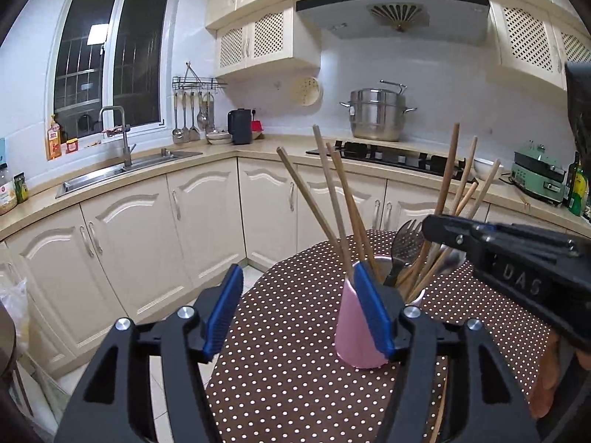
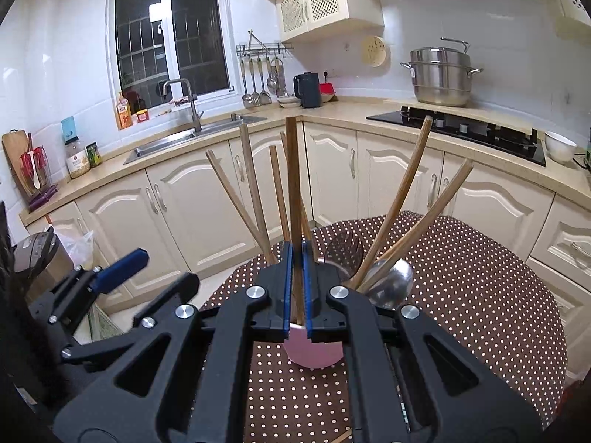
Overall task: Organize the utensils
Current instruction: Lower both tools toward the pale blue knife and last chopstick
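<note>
While right gripper (image 2: 295, 288) is clamped on a chopstick (image 2: 293, 184): lowering it in pink cup (image 2: 314, 354)
Left gripper (image 1: 297, 310): apart, empty
Next: release chopstick over cup

Both views are evenly and brightly lit by indoor light. The window (image 1: 110, 55) is black with night and carries a bright square reflection of a lamp. Around the window, walls and cabinets bow strongly, and the corners beyond fall to black vignette. Focus is sharp throughout; shadows are soft.
</note>
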Tool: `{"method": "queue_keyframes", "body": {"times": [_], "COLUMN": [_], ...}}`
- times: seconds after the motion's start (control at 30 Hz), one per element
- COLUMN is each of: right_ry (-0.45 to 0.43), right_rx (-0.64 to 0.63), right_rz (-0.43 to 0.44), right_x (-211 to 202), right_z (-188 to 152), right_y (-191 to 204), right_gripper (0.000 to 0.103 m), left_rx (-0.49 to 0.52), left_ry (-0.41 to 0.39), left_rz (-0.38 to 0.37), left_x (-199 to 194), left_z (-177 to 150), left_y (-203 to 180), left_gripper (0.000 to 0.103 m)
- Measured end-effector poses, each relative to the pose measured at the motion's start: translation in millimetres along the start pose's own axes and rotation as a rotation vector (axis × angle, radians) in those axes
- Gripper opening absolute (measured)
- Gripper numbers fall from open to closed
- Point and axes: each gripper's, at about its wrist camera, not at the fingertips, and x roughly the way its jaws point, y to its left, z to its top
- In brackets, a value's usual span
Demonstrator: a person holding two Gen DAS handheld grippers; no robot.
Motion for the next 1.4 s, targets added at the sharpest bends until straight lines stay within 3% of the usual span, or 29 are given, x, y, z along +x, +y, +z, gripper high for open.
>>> {"method": "queue_keyframes", "body": {"times": [0.23,0.5,0.57,0.63,0.7,0.9,1.0,1.23,1.4], "right_ry": [0.028,-0.007,-0.015,-0.028,-0.047,-0.081,-0.098,-0.103,-0.071], "right_rx": [0.017,0.011,0.011,0.012,0.021,0.02,0.021,0.055,0.101], "right_rz": [-0.001,-0.015,-0.015,-0.014,-0.005,-0.001,-0.008,-0.03,-0.084], "right_x": [3,-12,-17,-23,-31,-53,-63,-83,-90], "right_z": [-7,-5,-4,-4,-4,-5,-8,-20,-37], "right_y": [-2,2,4,6,6,7,4,-15,-41], "right_gripper": [0.007,0.008,0.015,0.036,0.044,0.045,0.049,0.049,0.05], "left_rx": [-0.007,0.003,0.001,0.001,0.002,0.007,0.014,0.055,0.127], "left_ry": [0.018,0.013,0.013,0.012,0.01,0.001,-0.002,0.0,0.107], "left_rz": [0.007,0.023,0.023,0.025,0.023,0.02,0.017,-0.002,-0.082], "left_x": [-6,-19,-22,-25,-30,-42,-47,-54,-40], "left_z": [2,2,3,3,2,5,5,2,-10], "left_y": [4,4,4,4,4,-2,-7,-26,-47], "left_gripper": [0.062,0.062,0.062,0.062,0.062,0.062,0.074,0.074,0.075]}}
